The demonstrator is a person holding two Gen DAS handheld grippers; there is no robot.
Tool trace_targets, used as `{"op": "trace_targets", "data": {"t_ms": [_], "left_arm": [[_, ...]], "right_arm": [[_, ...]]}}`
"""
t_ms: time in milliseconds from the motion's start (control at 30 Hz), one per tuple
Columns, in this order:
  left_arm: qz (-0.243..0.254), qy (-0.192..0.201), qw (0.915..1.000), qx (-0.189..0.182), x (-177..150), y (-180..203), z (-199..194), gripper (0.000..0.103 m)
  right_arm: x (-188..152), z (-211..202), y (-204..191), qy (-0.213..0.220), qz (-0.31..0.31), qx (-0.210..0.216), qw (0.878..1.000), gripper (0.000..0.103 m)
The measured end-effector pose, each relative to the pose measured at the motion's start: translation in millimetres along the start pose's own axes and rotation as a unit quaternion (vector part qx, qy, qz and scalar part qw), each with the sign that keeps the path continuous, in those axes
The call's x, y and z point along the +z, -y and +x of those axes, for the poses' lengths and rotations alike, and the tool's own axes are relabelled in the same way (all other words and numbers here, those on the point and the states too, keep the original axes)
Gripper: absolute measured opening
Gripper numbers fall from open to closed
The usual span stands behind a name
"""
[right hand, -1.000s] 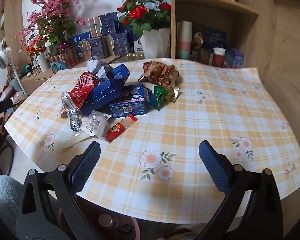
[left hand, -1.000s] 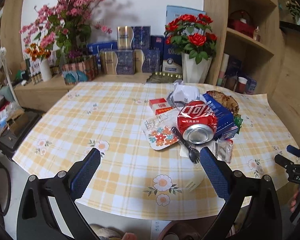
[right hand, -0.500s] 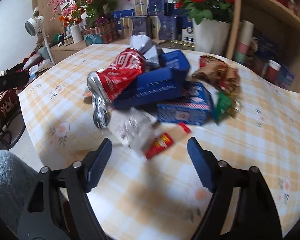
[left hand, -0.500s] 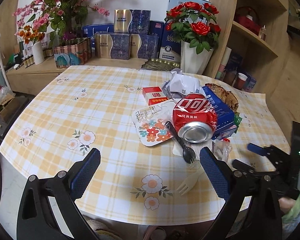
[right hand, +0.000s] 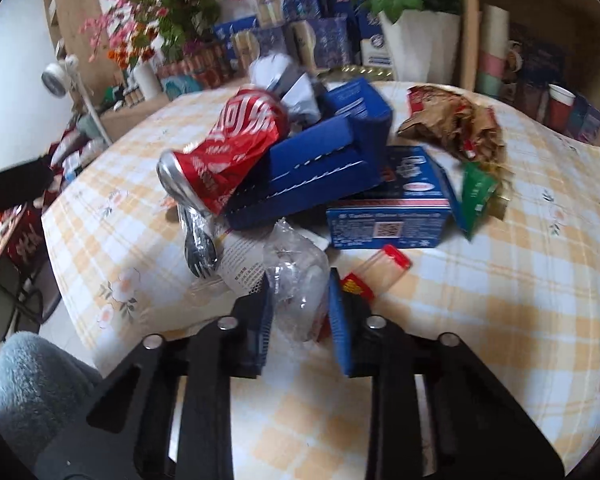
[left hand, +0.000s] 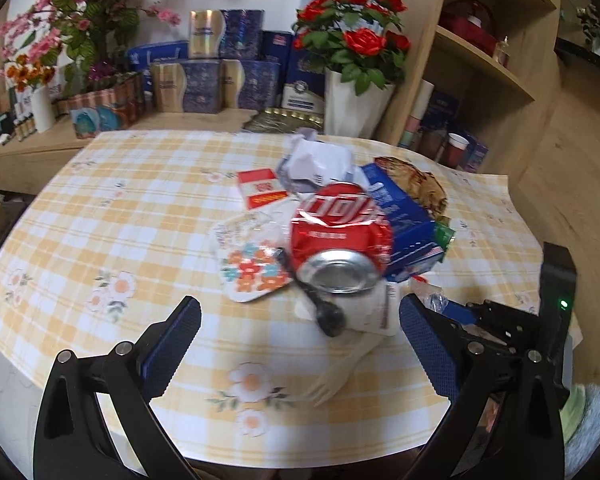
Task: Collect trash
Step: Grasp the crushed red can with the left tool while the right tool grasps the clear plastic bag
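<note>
Two grippers noted. Our right gripper (right hand: 298, 308) is closing on the crumpled clear wrapper (right hand: 296, 276), pads touching it, near the tabletop's (right hand: 500, 300) front edge (beside the red can (right hand: 228, 152)). Our left gripper (left hand: 300, 344) hangs spread wide, empty.

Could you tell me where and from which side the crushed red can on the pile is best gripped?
Grip the red can across its dented middle, coming from above with one finger on each long side. It lies tilted on the blue carton, silver end toward the table's near edge. The black fork beneath that end would likely obstruct a low approach.
</note>
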State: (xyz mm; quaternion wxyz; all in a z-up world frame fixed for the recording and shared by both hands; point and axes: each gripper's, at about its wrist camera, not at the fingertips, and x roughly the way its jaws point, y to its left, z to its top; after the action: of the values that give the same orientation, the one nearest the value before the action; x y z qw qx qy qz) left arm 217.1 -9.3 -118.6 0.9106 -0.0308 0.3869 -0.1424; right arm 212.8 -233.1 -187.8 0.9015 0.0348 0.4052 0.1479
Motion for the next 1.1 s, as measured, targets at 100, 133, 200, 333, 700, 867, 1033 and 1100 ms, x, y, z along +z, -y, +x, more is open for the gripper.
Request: {"op": "trace_targets", "data": {"t_ms": [100,133,200,333,700,867,1033,1100], "left_arm": [[-0.008,-0.008,0.9998,-0.014,4,11,10,0.093],[-0.021,-0.018,0.9994,-0.023,6,13,14,0.091],[-0.062,-0.036,0.9963,-0.047,9,11,22,0.085],[-0.193,-0.075,0.9746,-0.084,14,-6,44,0.067],[-0.374,-0.107,0.9151,-0.106,18,-25,78,0.055],[-0.375,-0.098,0.9196,-0.063,21,-21,84,0.050],[-0.385,-0.102,0.9156,-0.052,20,-19,92,0.046],[-0.396,-0.104,0.9112,-0.044,19,-21,96,0.045]], "right_arm": [[-4,-13,8,0.017,0.026,0.004,1.000,0.026],[-6,-19,11,0.023,0.031,0.004,0.999,0.026],[-8,-27,13,0.032,0.032,0.002,0.999,0.026],[-15,-38,18,0.040,0.035,-0.003,0.999,0.026],[-26,-48,38,0.045,0.064,-0.006,0.997,0.026],[-29,-52,46,0.049,0.075,-0.007,0.996,0.026],[-32,-52,51,0.047,0.088,-0.006,0.995,0.026],[-33,-52,52,0.047,0.090,-0.006,0.995,0.026]]}}
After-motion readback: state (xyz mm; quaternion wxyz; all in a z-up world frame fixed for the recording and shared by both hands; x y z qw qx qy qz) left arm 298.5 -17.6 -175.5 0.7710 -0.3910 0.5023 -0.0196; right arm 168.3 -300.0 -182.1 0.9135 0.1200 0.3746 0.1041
